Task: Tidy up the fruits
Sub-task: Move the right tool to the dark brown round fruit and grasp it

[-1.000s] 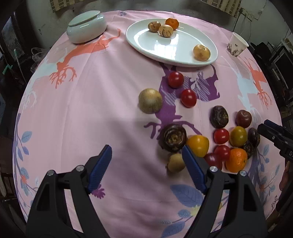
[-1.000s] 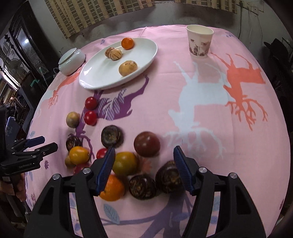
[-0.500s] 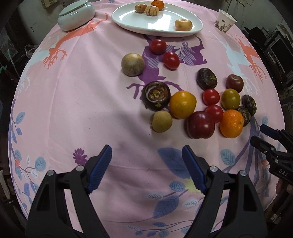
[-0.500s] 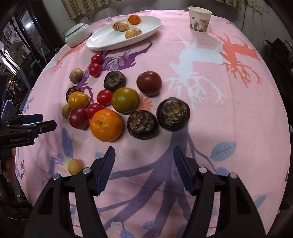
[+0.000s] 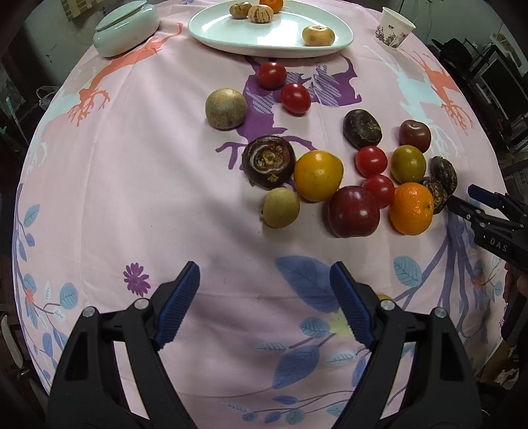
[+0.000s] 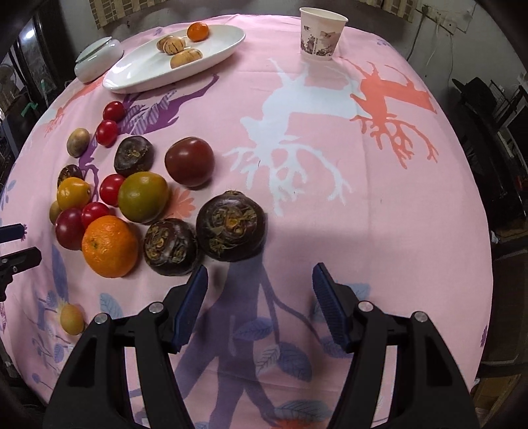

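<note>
Several loose fruits lie on the pink cloth: an orange (image 5: 411, 208), a dark red plum (image 5: 353, 211), a yellow-orange fruit (image 5: 318, 175), red tomatoes (image 5: 295, 98) and dark water chestnuts (image 6: 231, 226). A white oval plate (image 5: 264, 36) at the far side holds several small fruits. My left gripper (image 5: 264, 287) is open and empty, hovering short of the fruit cluster. My right gripper (image 6: 260, 284) is open and empty, just behind the two big water chestnuts (image 6: 171, 247). A small yellow fruit (image 6: 72, 318) lies apart near the front edge.
A lidded pale green bowl (image 5: 125, 28) stands left of the plate. A paper cup (image 6: 321, 33) stands at the far right. The round table's edge drops off all around, with dark clutter beyond. The right gripper's fingertips (image 5: 462, 206) show at the left view's right edge.
Both grippers have pulled back and up from the fruit cluster, so the fruits sit farther ahead in both views. Both stay open and empty. No fruit has moved.
</note>
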The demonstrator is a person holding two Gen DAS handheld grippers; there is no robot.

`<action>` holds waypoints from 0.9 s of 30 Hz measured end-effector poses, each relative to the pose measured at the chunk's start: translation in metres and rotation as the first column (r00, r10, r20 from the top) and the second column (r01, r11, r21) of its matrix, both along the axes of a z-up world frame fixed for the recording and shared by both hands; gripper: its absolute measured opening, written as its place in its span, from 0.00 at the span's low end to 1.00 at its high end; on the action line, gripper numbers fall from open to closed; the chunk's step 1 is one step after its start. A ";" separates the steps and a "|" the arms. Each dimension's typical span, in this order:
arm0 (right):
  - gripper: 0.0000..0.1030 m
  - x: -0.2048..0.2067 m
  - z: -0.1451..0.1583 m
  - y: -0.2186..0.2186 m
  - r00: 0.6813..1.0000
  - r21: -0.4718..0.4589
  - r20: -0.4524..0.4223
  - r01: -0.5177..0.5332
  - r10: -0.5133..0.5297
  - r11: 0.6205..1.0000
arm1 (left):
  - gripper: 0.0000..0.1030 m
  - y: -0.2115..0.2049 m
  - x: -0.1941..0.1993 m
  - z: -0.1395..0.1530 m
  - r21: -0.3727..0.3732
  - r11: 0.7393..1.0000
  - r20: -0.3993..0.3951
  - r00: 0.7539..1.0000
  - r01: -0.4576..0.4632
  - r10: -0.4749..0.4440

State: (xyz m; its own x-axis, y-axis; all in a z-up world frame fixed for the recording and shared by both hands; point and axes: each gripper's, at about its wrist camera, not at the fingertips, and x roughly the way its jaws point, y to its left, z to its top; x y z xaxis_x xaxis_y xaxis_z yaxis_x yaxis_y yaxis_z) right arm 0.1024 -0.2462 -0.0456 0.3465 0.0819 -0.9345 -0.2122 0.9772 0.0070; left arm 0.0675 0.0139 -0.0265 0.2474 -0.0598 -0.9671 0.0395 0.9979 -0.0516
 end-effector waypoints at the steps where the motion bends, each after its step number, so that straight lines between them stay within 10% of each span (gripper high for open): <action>1: 0.64 0.003 -0.002 0.000 1.000 -0.002 0.001 -0.001 0.001 1.000 | 0.80 0.001 0.000 -0.001 0.001 1.000 -0.005 1.000 -0.002 0.002; 5: 0.62 0.016 -0.005 0.006 0.999 0.015 0.009 -0.035 0.035 0.999 | 0.80 0.002 0.001 -0.005 0.001 1.000 -0.014 1.000 -0.008 0.008; 8: 0.41 0.023 -0.008 0.014 0.997 0.051 0.002 -0.078 0.078 0.996 | 0.80 0.001 0.003 -0.004 -0.002 1.000 -0.012 1.000 -0.007 0.007; 27: 0.34 -0.011 0.011 -0.003 0.998 0.194 -0.027 -0.042 0.048 0.980 | 0.77 -0.019 0.011 0.000 -0.081 0.996 0.003 0.999 0.035 -0.035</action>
State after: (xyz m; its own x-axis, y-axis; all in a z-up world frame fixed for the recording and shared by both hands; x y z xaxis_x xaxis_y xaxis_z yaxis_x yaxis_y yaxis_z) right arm 0.0911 -0.2495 -0.0344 0.3089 0.2772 -0.9098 -0.2527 0.9461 0.2024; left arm 0.0781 -0.0049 -0.0262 0.2458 -0.1467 -0.9582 0.0743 0.9884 -0.1322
